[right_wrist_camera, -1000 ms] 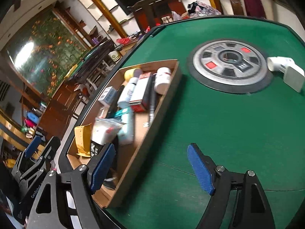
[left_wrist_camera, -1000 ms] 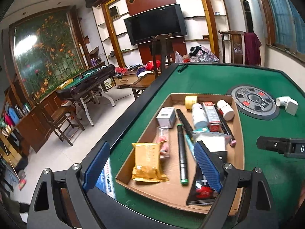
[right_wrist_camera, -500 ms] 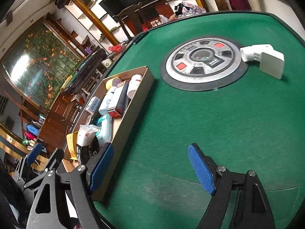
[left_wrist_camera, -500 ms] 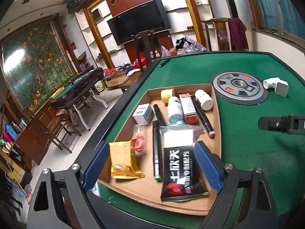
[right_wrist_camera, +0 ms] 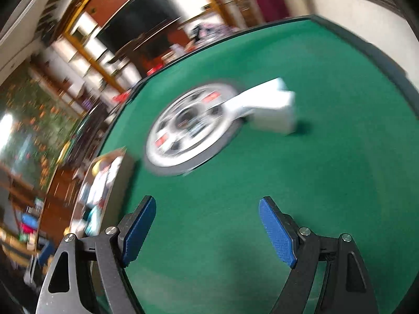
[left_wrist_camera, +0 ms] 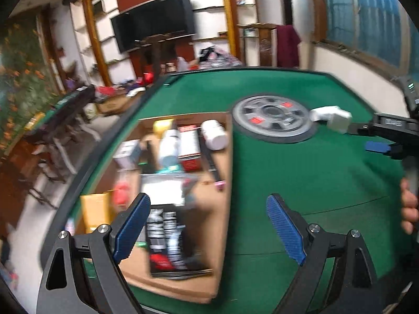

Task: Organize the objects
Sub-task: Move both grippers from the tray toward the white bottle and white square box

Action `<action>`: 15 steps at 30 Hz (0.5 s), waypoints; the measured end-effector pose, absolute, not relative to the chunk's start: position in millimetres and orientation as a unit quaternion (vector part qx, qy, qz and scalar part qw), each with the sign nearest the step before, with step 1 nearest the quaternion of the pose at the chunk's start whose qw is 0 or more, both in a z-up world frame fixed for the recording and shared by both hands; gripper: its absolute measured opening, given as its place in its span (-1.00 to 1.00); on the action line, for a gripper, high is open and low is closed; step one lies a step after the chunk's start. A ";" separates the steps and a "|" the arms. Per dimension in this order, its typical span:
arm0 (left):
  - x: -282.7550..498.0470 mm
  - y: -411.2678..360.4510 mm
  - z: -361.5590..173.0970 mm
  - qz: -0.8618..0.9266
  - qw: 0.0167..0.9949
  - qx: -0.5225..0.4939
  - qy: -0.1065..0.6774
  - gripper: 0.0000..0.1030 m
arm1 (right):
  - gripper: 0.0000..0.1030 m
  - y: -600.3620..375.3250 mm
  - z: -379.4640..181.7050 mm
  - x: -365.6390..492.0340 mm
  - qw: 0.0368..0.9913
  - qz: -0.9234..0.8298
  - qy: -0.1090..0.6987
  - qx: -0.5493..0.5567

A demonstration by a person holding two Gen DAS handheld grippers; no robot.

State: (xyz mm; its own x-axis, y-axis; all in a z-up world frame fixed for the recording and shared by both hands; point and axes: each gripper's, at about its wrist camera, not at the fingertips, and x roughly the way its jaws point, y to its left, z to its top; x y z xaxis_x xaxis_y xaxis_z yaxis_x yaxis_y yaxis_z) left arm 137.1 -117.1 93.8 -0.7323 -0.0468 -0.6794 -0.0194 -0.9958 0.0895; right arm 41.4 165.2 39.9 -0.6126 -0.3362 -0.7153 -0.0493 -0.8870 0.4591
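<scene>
A shallow cardboard tray [left_wrist_camera: 222, 183] lies on the green table and holds a black packet [left_wrist_camera: 170, 240], a yellow packet [left_wrist_camera: 95, 212], a white bottle [left_wrist_camera: 214, 134], a red-and-white box [left_wrist_camera: 189, 146] and other small items, all blurred. My left gripper [left_wrist_camera: 208, 209] hangs open over the tray's near right edge, nothing between its pads. A white angled plastic piece [right_wrist_camera: 269, 107] rests beside the round grey disc [right_wrist_camera: 191, 128]. My right gripper [right_wrist_camera: 207, 209] is open over bare felt, short of that piece. In the left wrist view the right gripper [left_wrist_camera: 366, 137] sits just right of the white piece [left_wrist_camera: 330, 116].
The grey disc [left_wrist_camera: 273, 116] is set into the middle of the table. A hand [left_wrist_camera: 408, 209] holds the right gripper at the picture's edge. The table's dark rim [right_wrist_camera: 379, 52] curves behind. Chairs, another table and shelves stand off to the left.
Both views have swung right. The tray slid to the left edge of the right wrist view and the white piece came closer. Both grippers stayed open.
</scene>
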 end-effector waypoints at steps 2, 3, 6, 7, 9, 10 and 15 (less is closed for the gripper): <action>134.8 -111.4 91.8 -0.929 -0.019 0.368 -0.030 0.74 | 0.66 187.4 44.0 35.0 0.053 -0.876 -0.227 0.422; 132.9 -108.5 89.8 -0.928 -0.031 0.370 -0.025 0.74 | 0.65 193.6 46.3 32.2 0.045 -0.878 -0.228 0.418; 129.3 -101.8 83.4 -0.925 -0.056 0.376 -0.019 0.74 | 0.65 209.1 54.3 17.3 0.028 -0.887 -0.225 0.401; 128.2 -100.2 81.1 -0.924 -0.062 0.378 -0.019 0.74 | 0.66 213.1 55.5 10.9 0.025 -0.890 -0.223 0.397; 126.7 -99.0 78.3 -0.923 -0.068 0.379 -0.018 0.74 | 0.68 217.7 57.5 -6.7 0.010 -0.894 -0.214 0.394; 125.7 -99.2 77.4 -0.922 -0.070 0.379 -0.015 0.74 | 0.69 220.2 55.8 -19.5 0.002 -0.896 -0.207 0.393; 121.7 -105.7 76.8 -0.922 -0.064 0.381 0.003 0.74 | 0.69 223.1 35.0 -60.3 0.016 -0.883 -0.205 0.422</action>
State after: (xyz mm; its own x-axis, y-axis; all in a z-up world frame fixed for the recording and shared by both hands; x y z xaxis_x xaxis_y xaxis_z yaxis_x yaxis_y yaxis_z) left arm 121.7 -105.7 76.8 -0.7011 0.1205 -0.7028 -0.1155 -0.9918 -0.0548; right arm -60.3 223.1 35.0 -0.6428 -0.2009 -0.7393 -0.1451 -0.9156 0.3749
